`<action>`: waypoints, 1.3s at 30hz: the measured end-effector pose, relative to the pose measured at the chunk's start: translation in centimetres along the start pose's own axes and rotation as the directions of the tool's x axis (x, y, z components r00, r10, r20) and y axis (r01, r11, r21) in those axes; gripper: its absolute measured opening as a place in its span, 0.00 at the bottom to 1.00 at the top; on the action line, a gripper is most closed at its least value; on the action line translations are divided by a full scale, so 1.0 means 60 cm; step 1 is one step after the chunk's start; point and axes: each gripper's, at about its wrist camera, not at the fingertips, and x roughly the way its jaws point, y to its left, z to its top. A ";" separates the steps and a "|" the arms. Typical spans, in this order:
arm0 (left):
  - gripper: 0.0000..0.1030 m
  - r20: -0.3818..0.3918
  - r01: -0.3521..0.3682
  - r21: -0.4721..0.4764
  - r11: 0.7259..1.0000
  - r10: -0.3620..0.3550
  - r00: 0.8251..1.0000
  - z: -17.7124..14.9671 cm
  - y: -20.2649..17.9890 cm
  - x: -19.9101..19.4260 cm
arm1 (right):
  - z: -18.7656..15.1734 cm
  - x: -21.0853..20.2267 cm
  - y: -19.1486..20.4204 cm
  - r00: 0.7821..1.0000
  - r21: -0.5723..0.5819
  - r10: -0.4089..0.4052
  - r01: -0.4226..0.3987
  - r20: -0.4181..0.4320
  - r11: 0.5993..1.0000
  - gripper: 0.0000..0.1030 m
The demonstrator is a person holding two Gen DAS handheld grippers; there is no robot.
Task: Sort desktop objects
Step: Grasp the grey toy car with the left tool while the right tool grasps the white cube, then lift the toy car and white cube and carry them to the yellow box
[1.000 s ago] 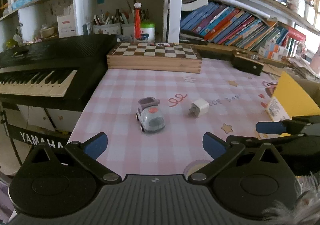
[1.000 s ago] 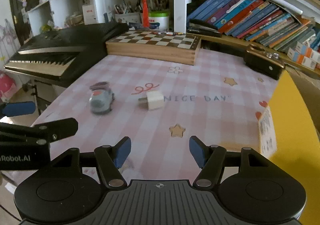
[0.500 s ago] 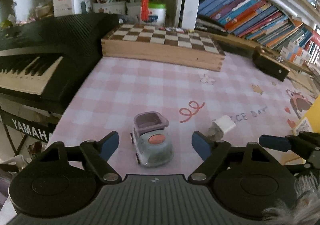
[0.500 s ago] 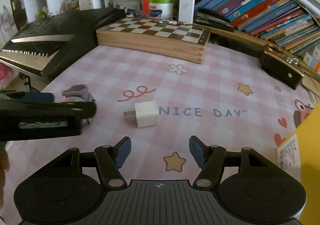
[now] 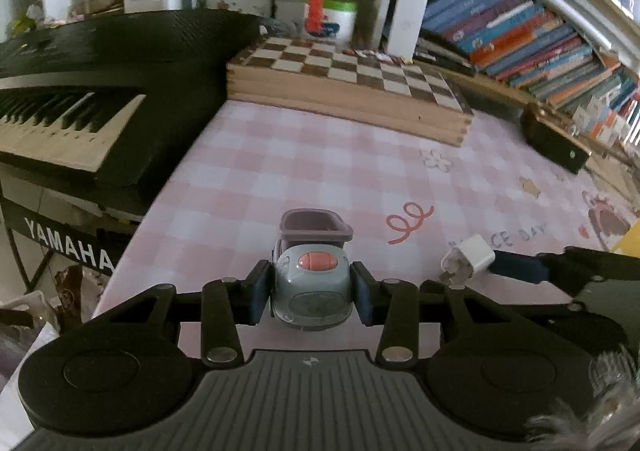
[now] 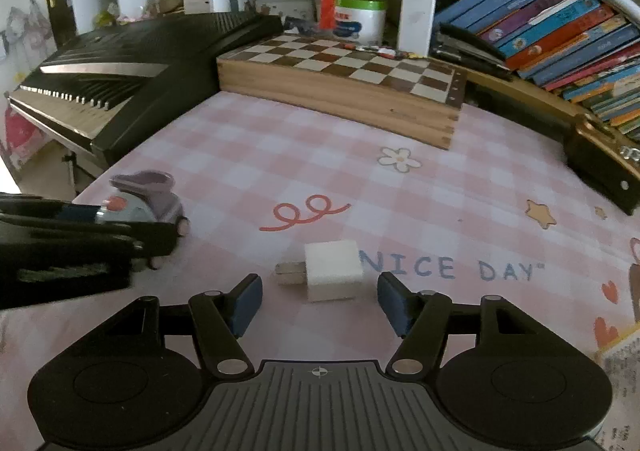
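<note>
Pink-checked surface (image 6: 280, 155) is still carrying both things, nothing sorted yet: the left tool (image 5: 312, 299) has just been closing onto the toy car (image 5: 312, 283), while the right tool (image 6: 320, 299) is straddling, half-wide, the white charger plug (image 6: 332, 271) beside it.

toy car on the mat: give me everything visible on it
The toy car is small, rounded and plastic-looking: pale grey-blue body, a salmon oval button on top, a mauve open tub at the end away from the left wrist camera, small wheels. It stands upright on the pink checked mat, left of the white charger plug. The left gripper has just been closing; its blue pads are against the car's two sides.
</note>
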 end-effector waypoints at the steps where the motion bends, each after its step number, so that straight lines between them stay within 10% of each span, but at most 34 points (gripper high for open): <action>1: 0.38 0.005 0.003 -0.005 1.000 -0.003 1.000 0.000 0.003 -0.006 | 0.001 0.001 0.000 1.000 -0.002 0.003 -0.003 0.002 1.000 0.60; 5: 0.38 0.016 0.022 -0.027 0.999 -0.022 1.000 -0.003 0.009 -0.024 | 0.005 0.003 0.000 1.000 -0.004 0.017 -0.017 0.011 1.000 0.41; 21: 0.38 0.082 0.139 -0.014 0.990 -0.138 0.987 -0.015 0.011 -0.121 | -0.002 -0.112 -0.006 0.994 0.081 -0.056 0.048 0.097 0.996 0.42; 39: 0.38 0.077 0.385 0.056 0.921 -0.388 0.918 -0.097 0.014 -0.274 | -0.115 -0.315 0.046 0.985 0.211 -0.142 0.119 0.098 0.970 0.42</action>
